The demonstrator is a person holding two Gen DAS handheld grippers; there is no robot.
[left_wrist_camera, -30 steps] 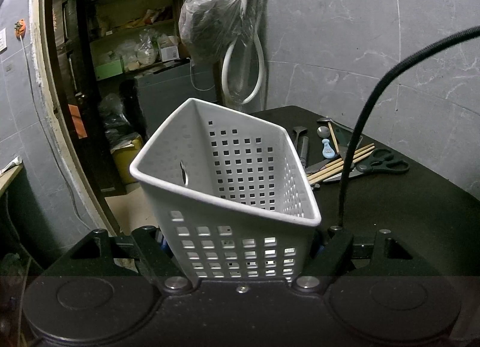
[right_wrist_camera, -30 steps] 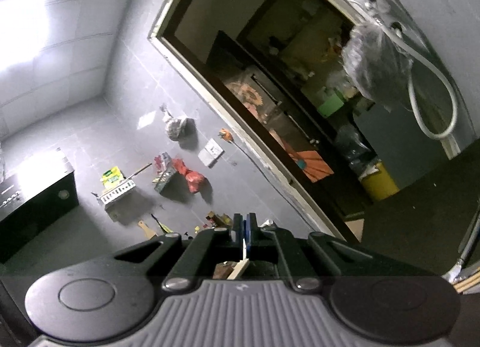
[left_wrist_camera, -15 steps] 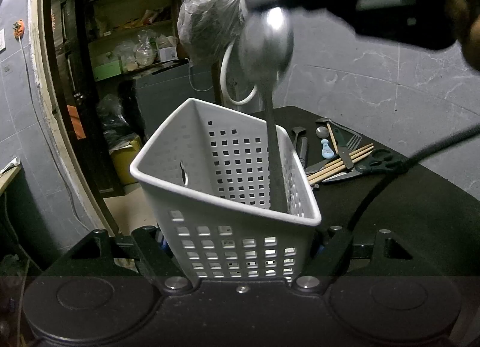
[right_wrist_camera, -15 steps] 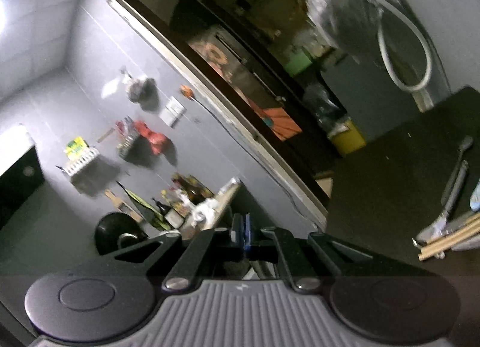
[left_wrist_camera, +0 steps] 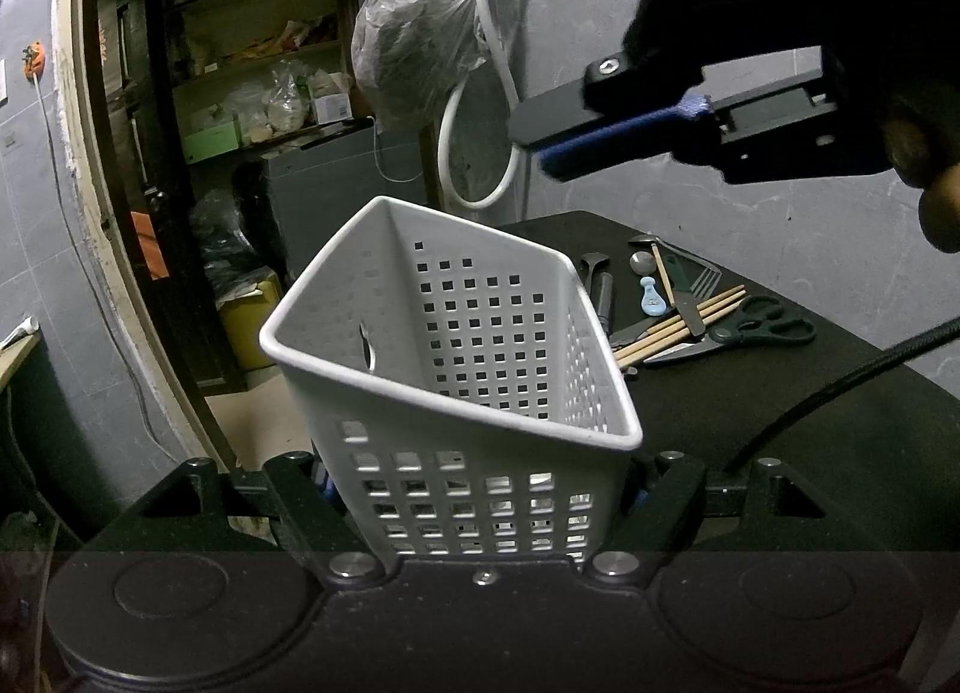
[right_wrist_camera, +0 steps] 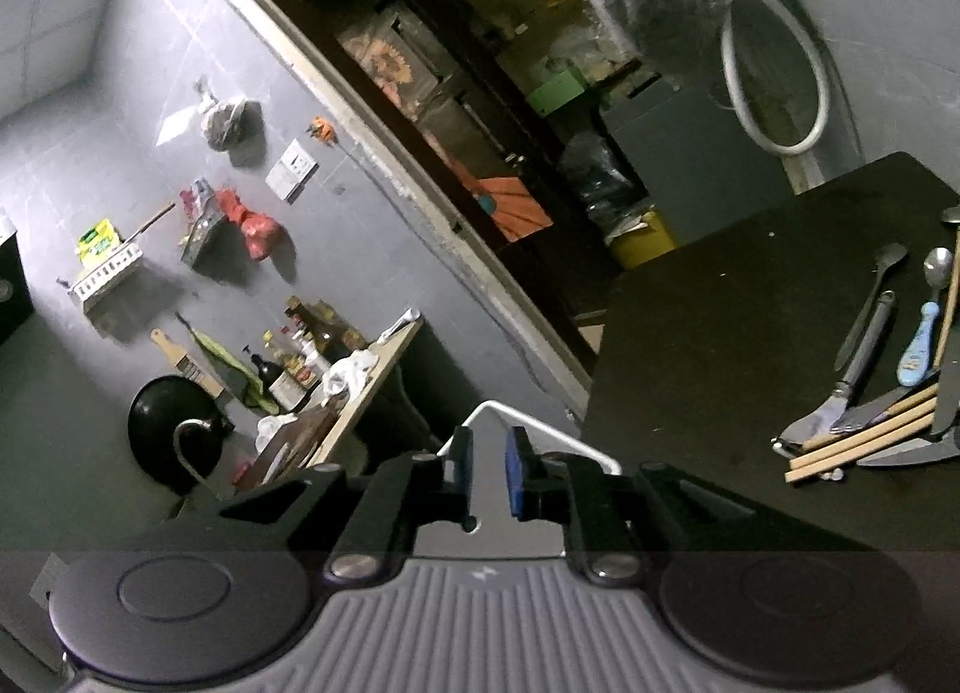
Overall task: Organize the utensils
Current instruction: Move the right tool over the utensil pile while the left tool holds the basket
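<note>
Basket [left_wrist_camera: 456, 369]: white plastic, square holes in its walls, tilted, mouth open toward the upper right; centre of the left wrist frame.
Utensil pile [left_wrist_camera: 690, 309]: on the black table, right of centre, well behind the basket.
Pile contents: wooden chopsticks [left_wrist_camera: 678, 327], black-handled scissors [left_wrist_camera: 756, 327], blue-handled spoon [left_wrist_camera: 651, 297], fork [left_wrist_camera: 705, 279]; overlapping, lying flat.

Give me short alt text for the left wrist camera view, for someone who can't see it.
The left gripper clamps a white perforated basket at its base, tilted above a black table. The right gripper hovers above it, jaws opening, empty. Scissors, chopsticks and spoons lie behind.
</note>
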